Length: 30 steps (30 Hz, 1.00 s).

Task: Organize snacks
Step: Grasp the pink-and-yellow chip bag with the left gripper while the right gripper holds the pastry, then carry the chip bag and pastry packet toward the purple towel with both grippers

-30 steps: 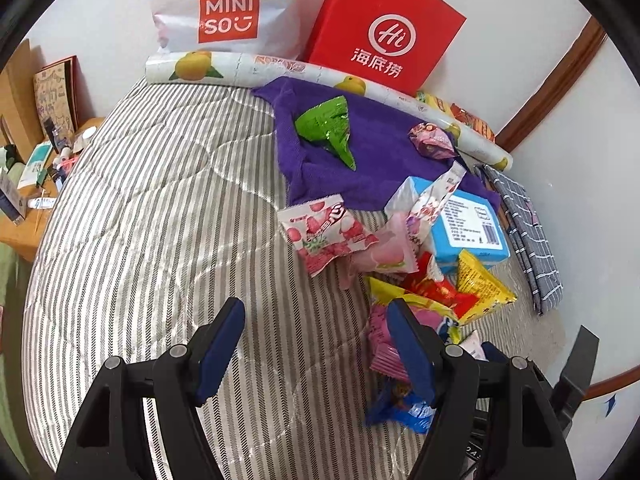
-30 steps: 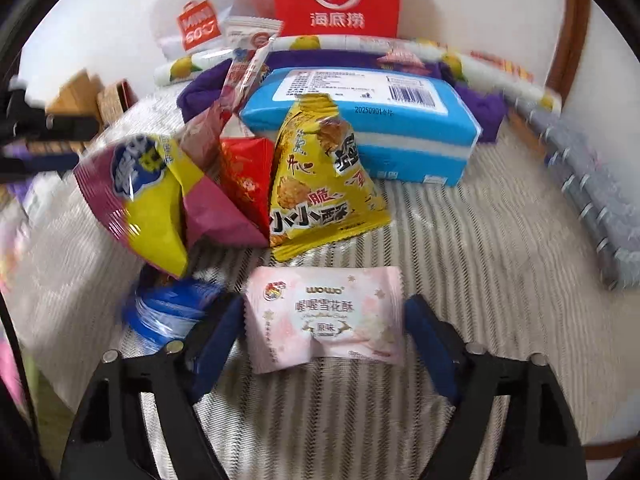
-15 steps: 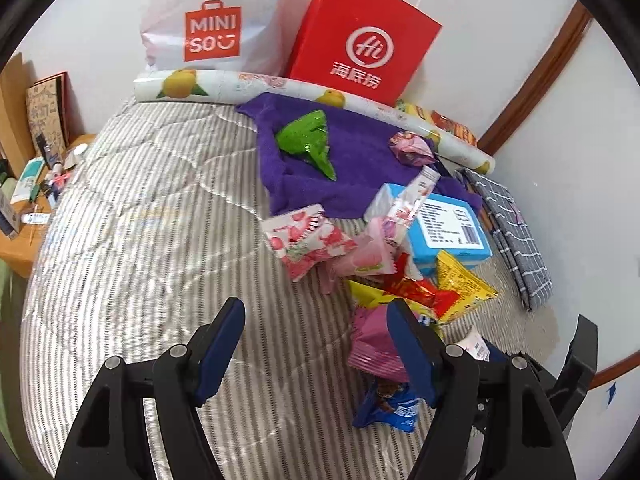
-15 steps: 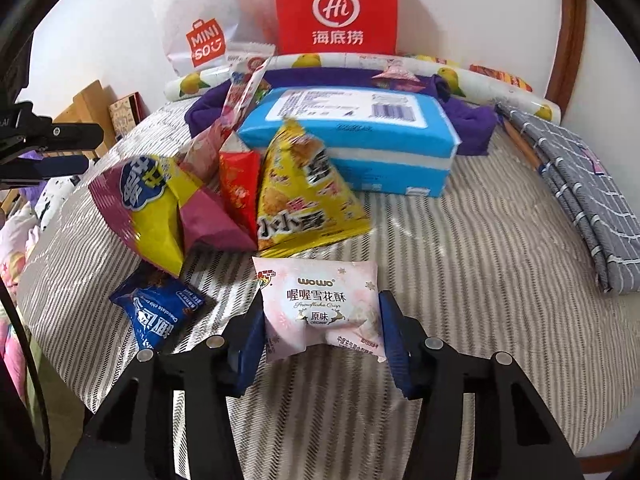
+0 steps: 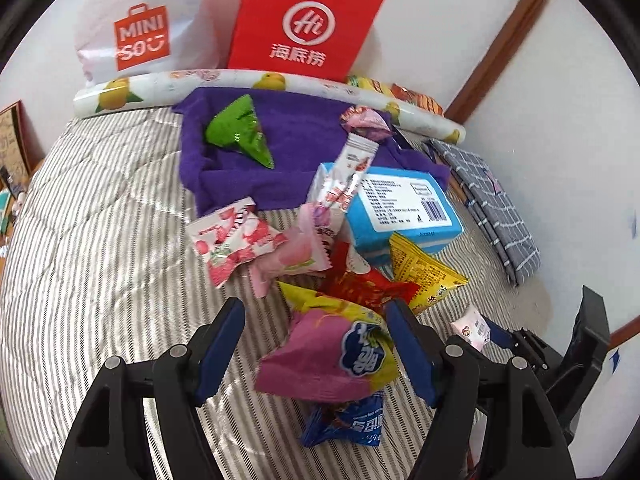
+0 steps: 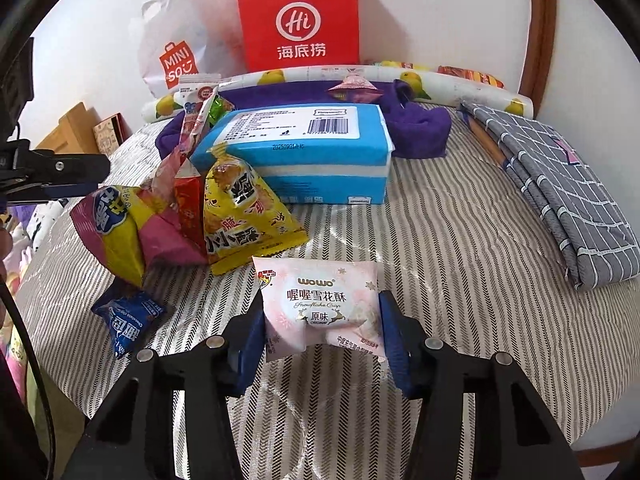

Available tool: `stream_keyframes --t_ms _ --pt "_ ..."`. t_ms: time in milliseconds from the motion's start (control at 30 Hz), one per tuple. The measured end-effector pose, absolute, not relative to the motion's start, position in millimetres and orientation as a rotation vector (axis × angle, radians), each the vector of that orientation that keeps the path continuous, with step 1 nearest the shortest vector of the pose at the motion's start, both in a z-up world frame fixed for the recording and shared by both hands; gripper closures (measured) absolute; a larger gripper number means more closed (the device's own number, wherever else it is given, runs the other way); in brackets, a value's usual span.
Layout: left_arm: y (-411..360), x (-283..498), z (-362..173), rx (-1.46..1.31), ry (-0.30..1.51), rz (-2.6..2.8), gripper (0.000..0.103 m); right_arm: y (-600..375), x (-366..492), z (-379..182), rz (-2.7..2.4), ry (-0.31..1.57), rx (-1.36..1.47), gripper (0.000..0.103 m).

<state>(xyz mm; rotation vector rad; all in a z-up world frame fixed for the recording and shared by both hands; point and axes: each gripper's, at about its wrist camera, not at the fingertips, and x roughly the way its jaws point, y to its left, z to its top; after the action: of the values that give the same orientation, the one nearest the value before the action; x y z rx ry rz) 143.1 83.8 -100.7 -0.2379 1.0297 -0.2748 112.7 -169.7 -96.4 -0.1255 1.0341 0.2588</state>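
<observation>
Pink snack packet (image 6: 322, 312) (glossy, pillow-shaped) pinched in right gripper (image 6: 322, 344) jaws.

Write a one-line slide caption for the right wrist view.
Right hand-held gripper clamped on a pink snack packet, snack pile and blue tissue pack behind it on the striped bed.

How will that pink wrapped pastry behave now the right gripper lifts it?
The pink pastry packet, pinched by the right gripper, looks puffy and light, so probably squashy. Its glossy film may slip. Its free edges will likely flop.
</observation>
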Motion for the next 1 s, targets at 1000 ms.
stream_keyframes --t_ms 1000 --pt "39.3 135.9 -137.7 -0.115 1.086 -0.333 0.033 -184.3 108.1 -106.1 0.261 1.055 -0.111 0.051"
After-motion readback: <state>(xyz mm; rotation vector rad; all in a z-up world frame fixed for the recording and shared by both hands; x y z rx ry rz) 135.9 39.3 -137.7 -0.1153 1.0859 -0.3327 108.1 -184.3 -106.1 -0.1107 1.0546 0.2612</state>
